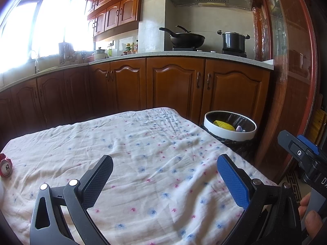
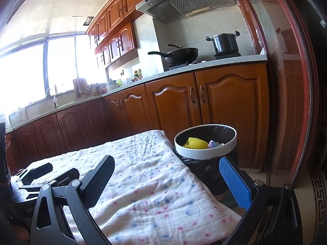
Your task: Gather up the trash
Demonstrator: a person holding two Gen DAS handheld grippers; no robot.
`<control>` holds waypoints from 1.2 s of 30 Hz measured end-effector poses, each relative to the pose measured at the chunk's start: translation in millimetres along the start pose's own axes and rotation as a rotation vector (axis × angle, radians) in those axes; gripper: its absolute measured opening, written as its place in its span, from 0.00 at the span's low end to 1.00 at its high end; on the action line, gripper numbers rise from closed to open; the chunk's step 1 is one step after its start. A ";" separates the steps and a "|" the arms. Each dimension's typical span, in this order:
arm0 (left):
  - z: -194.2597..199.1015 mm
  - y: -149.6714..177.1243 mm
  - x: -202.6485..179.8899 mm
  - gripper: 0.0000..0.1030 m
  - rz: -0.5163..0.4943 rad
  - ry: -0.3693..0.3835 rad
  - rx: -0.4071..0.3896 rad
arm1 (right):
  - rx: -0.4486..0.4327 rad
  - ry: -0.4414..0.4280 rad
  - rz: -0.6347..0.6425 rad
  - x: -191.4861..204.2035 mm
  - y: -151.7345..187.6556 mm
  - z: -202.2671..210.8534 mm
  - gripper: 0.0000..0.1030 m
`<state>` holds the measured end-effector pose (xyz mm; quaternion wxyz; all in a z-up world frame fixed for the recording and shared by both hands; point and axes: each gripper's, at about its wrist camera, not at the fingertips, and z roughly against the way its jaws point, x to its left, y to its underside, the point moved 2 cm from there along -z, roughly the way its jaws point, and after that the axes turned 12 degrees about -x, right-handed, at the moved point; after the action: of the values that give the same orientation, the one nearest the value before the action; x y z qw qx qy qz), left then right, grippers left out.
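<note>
A crushed red can (image 1: 5,167) lies on the flowered cloth of the table (image 1: 143,143) at its far left edge. Past the table's right corner stands a white-rimmed bin (image 1: 230,131) with a black liner; a yellow piece of trash (image 1: 223,125) and a pale wrapper lie inside. In the right wrist view the bin (image 2: 205,151) is close ahead, with the yellow trash (image 2: 196,143) inside. My left gripper (image 1: 164,180) hovers open over the cloth, holding nothing. Over the table's right edge, my right gripper (image 2: 166,180) is open and holds nothing.
Wooden cabinets (image 1: 173,83) and a counter with a wok (image 1: 187,37) and a pot (image 1: 234,41) run behind the table. A red-framed glass door (image 1: 294,71) stands at the right, close to the bin. A hand (image 1: 311,220) holds the right gripper's body at the frame's right.
</note>
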<state>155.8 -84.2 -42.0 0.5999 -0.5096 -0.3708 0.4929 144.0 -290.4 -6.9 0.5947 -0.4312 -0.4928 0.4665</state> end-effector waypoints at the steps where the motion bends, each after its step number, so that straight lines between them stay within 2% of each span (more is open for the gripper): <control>1: -0.1 -0.3 0.1 0.99 0.001 0.002 0.000 | 0.000 0.000 0.001 -0.4 0.1 -0.1 1.00; 36: -2.5 0.4 1.0 0.99 0.000 0.013 0.001 | -0.006 0.000 -0.012 5.3 -4.0 3.9 1.00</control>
<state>158.3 -83.9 -43.0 0.6027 -0.5124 -0.3666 0.4897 141.1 -285.7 -1.5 0.5963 -0.4300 -0.4966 0.4614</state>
